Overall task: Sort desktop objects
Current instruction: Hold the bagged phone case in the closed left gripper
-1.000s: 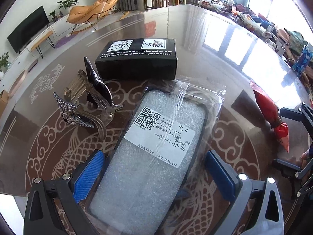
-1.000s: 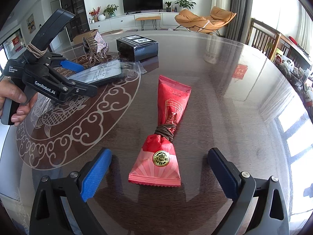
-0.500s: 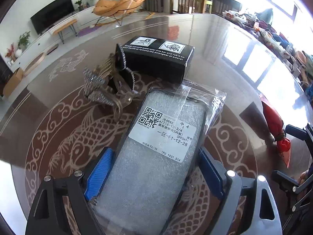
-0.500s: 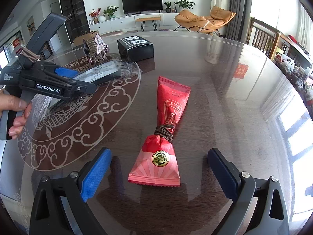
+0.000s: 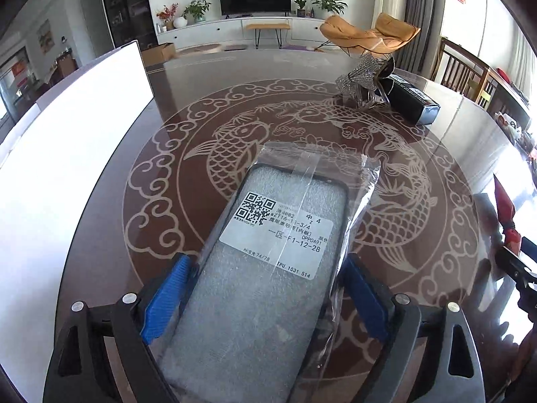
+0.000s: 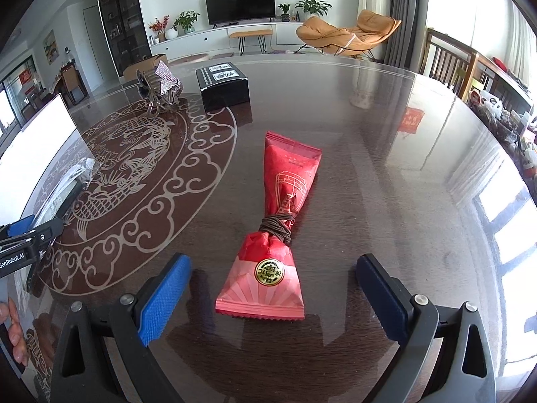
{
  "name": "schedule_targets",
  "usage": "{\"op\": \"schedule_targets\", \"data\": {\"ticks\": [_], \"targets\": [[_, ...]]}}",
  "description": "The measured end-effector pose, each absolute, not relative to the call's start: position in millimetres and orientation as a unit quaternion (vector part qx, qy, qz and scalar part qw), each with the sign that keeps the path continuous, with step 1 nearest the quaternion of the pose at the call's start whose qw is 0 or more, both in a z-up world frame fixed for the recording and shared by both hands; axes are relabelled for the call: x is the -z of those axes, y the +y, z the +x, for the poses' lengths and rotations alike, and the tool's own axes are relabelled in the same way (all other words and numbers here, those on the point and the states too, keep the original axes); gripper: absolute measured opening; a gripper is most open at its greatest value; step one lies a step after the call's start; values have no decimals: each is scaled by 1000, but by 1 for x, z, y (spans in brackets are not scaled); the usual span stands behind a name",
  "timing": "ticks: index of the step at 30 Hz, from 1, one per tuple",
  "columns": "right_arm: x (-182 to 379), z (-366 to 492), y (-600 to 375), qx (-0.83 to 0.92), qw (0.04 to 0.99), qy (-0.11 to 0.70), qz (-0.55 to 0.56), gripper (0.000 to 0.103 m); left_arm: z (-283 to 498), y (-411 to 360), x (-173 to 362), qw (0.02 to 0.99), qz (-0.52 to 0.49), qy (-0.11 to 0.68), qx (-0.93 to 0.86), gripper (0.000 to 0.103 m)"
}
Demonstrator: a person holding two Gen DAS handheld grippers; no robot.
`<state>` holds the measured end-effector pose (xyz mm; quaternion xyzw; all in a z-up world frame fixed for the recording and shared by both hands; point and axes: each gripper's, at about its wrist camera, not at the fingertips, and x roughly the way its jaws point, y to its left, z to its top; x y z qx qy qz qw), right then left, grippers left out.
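Clearly the left claw has the bagged phone case between its blue pads, and the case appears lifted off the surface, its far end hanging over the fish medallion. Its jaws are opening a touch at this moment, yet both pads lie against the long sides of the case, so the grip looks kept, though light. To finish this step well, I would carry the case low and flat toward the white sheet at the left edge, which seems the likely sorting place, though that is only a guess. The loose plastic bag crinkles at the pads and could slip, so a firmer squeeze on the stiff rim beats pinching film. Set it down square before letting go, not dropped from height on the glossy top.

The right claw stands wide apart and holds nothing; the red candy packet, tied at its waist with brown cord, lies flat on the surface between its pads, touching neither. It looks ready for a closing on the broad bottom end.

Farther off, the sparkly hair clip and the black box stand just beside each other, untouched and awaiting their turn
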<state>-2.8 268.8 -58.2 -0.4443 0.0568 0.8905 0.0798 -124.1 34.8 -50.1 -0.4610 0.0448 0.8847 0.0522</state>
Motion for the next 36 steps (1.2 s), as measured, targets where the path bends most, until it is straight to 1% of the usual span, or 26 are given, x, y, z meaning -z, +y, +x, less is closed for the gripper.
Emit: {"op": "schedule_targets", "data": {"ticks": [5,6,13,36], "targets": [[59,-2,271,-891,81,62,-442,99,-129,29,53,65,-468,43,-880,99],[59,-2,270,-891,82,62,-443,99,-126,29,53,67,-471,38,-879,103],[60,-3,269,-888,90,47,-449,99,-124,26,54,75,-472,42,-877,103],[59,-2,270,-889,87,54,-446,99,-124,27,54,75,-472,43,-877,103]]}}
